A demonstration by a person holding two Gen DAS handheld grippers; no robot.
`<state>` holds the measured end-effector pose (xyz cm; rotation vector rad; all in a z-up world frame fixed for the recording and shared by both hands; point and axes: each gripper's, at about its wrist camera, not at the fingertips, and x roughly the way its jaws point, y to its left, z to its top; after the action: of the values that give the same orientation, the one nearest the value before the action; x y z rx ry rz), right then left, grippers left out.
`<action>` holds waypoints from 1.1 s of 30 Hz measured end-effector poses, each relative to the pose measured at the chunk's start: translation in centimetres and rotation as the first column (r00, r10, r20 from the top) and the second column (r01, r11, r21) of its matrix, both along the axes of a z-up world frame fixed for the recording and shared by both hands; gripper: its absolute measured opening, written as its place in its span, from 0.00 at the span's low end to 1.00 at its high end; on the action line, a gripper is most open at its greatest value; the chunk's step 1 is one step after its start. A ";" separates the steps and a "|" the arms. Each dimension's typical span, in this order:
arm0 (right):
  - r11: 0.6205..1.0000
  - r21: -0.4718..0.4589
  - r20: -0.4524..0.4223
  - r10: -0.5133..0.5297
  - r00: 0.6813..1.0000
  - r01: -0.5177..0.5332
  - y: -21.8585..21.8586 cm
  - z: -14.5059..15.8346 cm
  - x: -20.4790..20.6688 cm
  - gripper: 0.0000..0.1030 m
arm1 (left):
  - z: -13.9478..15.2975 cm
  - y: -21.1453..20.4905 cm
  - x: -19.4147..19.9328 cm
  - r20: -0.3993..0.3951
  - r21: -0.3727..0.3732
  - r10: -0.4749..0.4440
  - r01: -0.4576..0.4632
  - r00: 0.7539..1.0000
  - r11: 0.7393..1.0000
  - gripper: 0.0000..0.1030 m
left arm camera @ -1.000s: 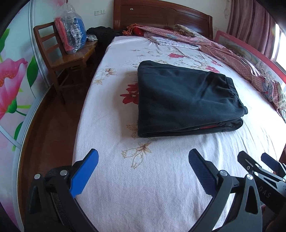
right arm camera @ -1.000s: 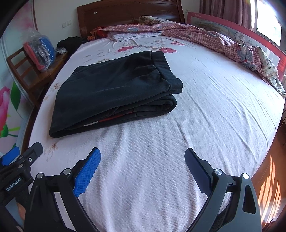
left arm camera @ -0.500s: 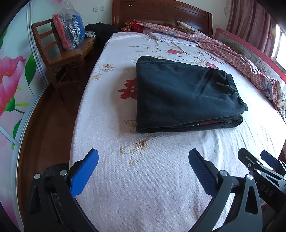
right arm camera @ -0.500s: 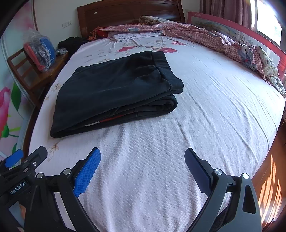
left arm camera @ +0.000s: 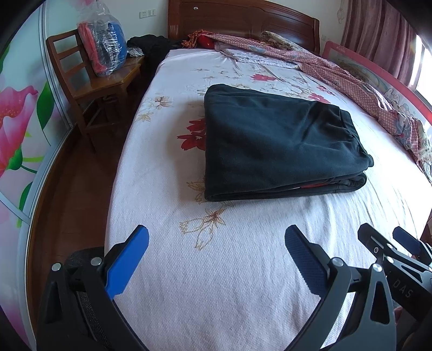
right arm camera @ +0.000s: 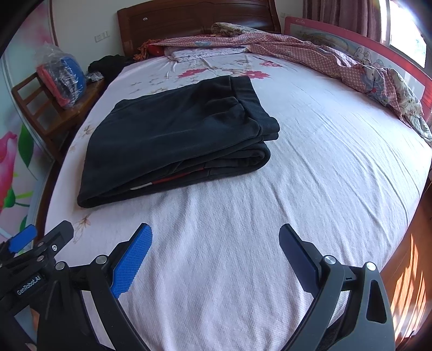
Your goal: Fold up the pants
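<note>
The dark pants lie folded into a thick flat rectangle on the floral bed sheet; they also show in the right wrist view, waistband to the right, a red and white label peeking out between layers. My left gripper is open and empty, above the sheet, well short of the pants' near edge. My right gripper is open and empty, also short of the pants. Each gripper shows at the edge of the other's view.
A wooden chair with a plastic-wrapped bundle stands left of the bed. A red patterned blanket lies along the far and right side. The wooden headboard is at the back. The bed's left edge drops to a wooden floor.
Both grippers have drawn back slightly and shifted left; the pants lie as before. Both stay open and empty.
</note>
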<state>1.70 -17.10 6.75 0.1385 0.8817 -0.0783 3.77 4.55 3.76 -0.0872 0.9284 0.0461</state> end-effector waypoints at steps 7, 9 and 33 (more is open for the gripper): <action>1.000 -0.001 0.001 0.007 1.000 -0.007 0.2 0.0 0.0 0.92 | 0.0 -0.1 0.1 -0.004 0.004 -0.002 0.002 1.000 1.000 0.98; 1.000 0.005 -0.001 0.008 1.000 -0.008 0.1 0.0 0.0 0.91 | 0.0 -0.1 0.1 -0.007 0.011 -0.009 0.009 1.000 1.000 0.98; 0.999 0.042 -0.039 -0.019 0.999 0.021 -1.1 -0.7 0.0 0.91 | 2.4 0.3 -1.4 -0.014 0.026 0.001 -0.001 1.000 1.000 0.98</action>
<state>1.66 -18.22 6.09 0.1856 0.9208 -0.0815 2.39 4.81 6.11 -0.0631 0.9418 0.0601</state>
